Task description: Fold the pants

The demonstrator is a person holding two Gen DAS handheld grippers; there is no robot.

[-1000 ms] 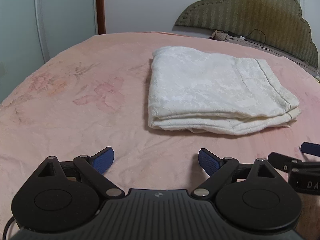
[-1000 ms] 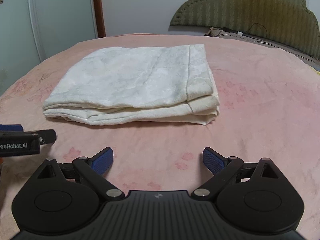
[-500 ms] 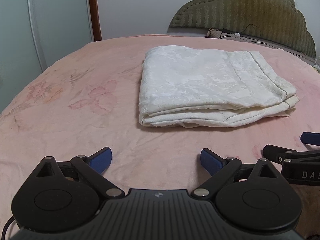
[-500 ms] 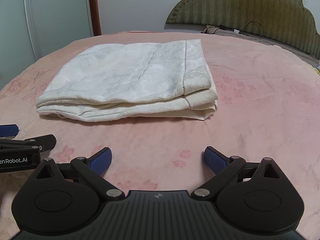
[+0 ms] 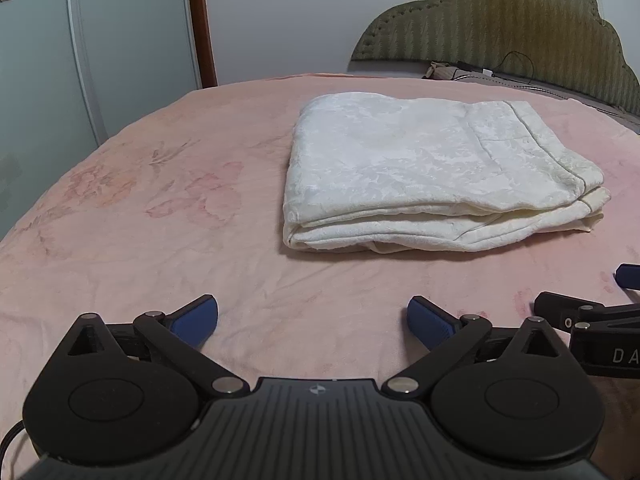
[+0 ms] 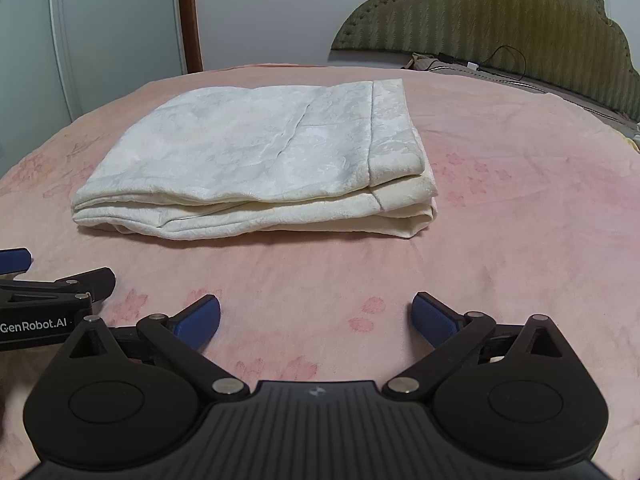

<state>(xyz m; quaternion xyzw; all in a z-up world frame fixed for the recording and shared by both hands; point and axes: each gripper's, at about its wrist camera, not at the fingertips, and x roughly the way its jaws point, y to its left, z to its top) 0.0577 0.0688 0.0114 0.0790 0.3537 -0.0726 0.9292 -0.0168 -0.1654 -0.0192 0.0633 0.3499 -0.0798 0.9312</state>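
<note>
Since both grippers sit at the bottom of their frames with blue-padded fingers spread wide and nothing between them, the left gripper (image 5: 313,316) and right gripper (image 6: 316,316), whose jaws have just been opening, hover over bare bedspread, clear of the cloth. Beyond them, in the middle of each frame, the white pants (image 5: 436,176) lie as a flat, layered rectangle on the pink bed (image 5: 120,208), so the folding looks finished. The risk I see is small: the top layer sits slightly askew over the lower ones at the right end, and a careless brush from a finger, or a tug on the soft bedspread, could slide the layers apart. The floral bedspread is plush and faintly wrinkled. Farther back stand an olive scalloped headboard (image 5: 500,20) at upper right with a dark cable (image 5: 516,68) at its foot, a wooden door frame (image 5: 200,20) and a pale wardrobe panel (image 5: 132,40) at upper left.
</note>
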